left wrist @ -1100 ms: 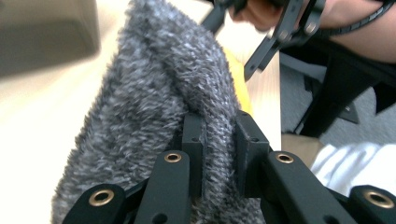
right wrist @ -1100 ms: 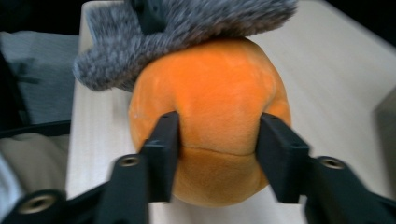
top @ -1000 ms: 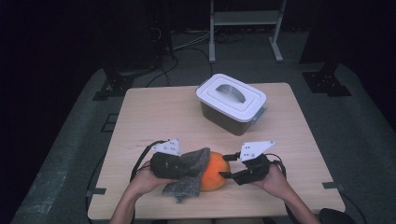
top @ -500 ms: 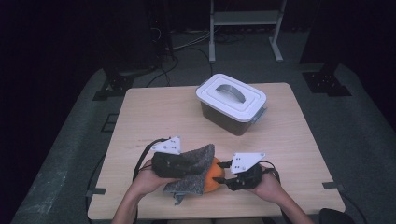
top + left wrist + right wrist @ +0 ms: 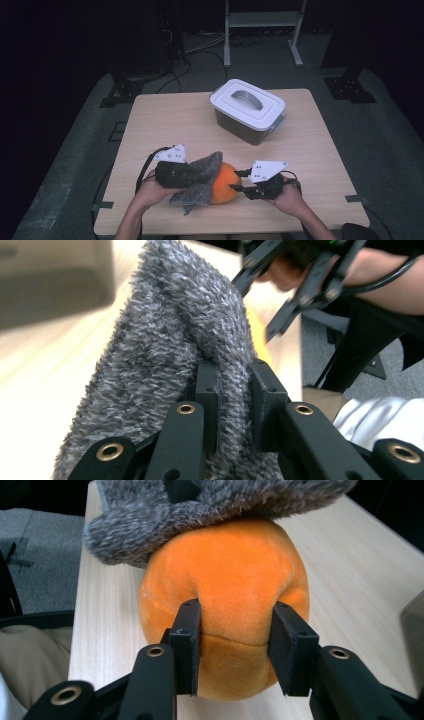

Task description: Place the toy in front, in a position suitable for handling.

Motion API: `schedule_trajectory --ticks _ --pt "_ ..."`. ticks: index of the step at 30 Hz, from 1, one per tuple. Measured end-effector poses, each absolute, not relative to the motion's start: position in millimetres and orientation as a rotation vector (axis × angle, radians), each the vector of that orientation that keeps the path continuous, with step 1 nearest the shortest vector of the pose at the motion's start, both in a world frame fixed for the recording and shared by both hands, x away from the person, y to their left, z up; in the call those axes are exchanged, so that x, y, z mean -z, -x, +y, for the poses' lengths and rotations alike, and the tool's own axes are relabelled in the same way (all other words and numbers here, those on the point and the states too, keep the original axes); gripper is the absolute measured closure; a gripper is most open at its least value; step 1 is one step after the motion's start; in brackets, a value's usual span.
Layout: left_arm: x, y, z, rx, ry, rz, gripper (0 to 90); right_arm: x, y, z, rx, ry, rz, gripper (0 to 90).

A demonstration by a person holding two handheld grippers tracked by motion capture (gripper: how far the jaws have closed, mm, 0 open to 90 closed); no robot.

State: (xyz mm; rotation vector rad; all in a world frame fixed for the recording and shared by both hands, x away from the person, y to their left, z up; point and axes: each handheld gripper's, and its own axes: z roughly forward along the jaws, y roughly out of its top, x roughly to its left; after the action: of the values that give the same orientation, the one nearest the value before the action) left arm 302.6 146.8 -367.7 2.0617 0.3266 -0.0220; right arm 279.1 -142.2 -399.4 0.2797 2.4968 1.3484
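An orange plush ball [image 5: 227, 184] lies near the table's front edge, with a grey fuzzy cloth [image 5: 199, 172] draped over its left side. My left gripper [image 5: 202, 172] is shut on a fold of that grey fuzzy cloth [image 5: 175, 330], jaws pinching it [image 5: 235, 390]. From the right, my right gripper [image 5: 238, 183] reaches the ball. Its jaws have just been closing, and its pads now press into both sides of the orange plush ball [image 5: 225, 575], right gripper [image 5: 235, 630]. The cloth [image 5: 200, 510] overhangs the ball's top.
A lidded plastic container [image 5: 247, 111] with a white lid and handle stands at the back right of the wooden table [image 5: 165, 120]. The person's forearms come in from the front edge. Dark floor and stands surround the table.
The right gripper has moved in toward the orange ball and its jaws have narrowed onto it. The grey cloth has shifted further over the ball. The left hand has stayed put.
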Motion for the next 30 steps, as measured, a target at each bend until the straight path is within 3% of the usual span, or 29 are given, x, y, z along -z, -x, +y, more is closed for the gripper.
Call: schedule_trajectory --ticks 5,13,15,22,25,30 --pt "378.8 -303.2 135.2 0.071 -2.098 0.324 77.7 399.8 -277.7 -142.7 -1.344 -0.256 2.503 57.6" --pt "388.0 -304.6 133.2 0.177 -2.106 0.298 77.8 405.3 -292.4 -149.9 -1.466 -0.410 2.602 34.3" --pt "386.7 -303.3 131.0 0.182 -2.103 0.278 77.8 409.2 -293.6 -148.3 -1.449 -0.435 2.619 33.2" --pt "376.0 -301.7 130.1 0.119 -2.027 0.298 77.8 409.9 -286.3 -141.5 -1.474 -0.360 2.610 40.7" --pt "379.0 -301.7 129.8 0.086 -2.063 0.313 77.9 409.4 -283.0 -140.6 -1.425 -0.308 2.583 54.3" --pt "376.1 -305.3 142.1 -0.002 -2.109 0.360 78.2 405.5 -284.5 -143.0 -1.389 -0.322 2.559 61.7"
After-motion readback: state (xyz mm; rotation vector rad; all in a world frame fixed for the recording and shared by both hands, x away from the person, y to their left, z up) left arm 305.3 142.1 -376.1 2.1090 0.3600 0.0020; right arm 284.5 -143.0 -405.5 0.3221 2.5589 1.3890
